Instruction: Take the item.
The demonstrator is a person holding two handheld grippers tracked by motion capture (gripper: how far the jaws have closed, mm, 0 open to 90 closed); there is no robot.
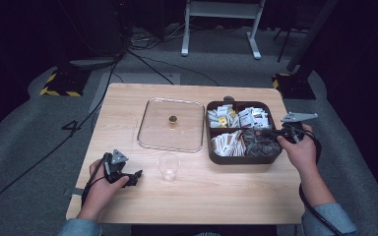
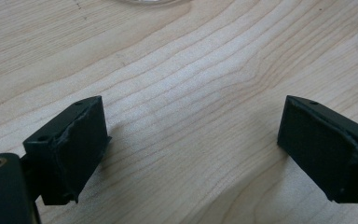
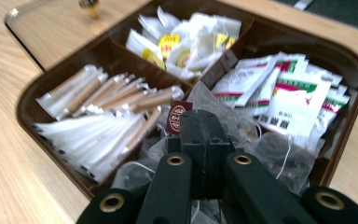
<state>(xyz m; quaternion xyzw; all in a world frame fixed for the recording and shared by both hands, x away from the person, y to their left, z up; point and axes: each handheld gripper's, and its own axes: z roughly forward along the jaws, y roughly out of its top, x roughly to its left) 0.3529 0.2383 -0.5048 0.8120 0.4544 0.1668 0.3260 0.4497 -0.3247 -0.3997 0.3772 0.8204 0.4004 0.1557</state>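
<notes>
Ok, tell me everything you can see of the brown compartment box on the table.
The brown box is a dark, rounded-corner tray that looks like plastic, split by dividers into four compartments. It sits lidless on the wooden table, just right of the clear lid. The compartments hold white-and-yellow packets, white sachets with red and green print, slim stick packets and clear mesh tea bags. The right gripper is shut over the tea-bag compartment, a dark red tag at its tips.
</notes>
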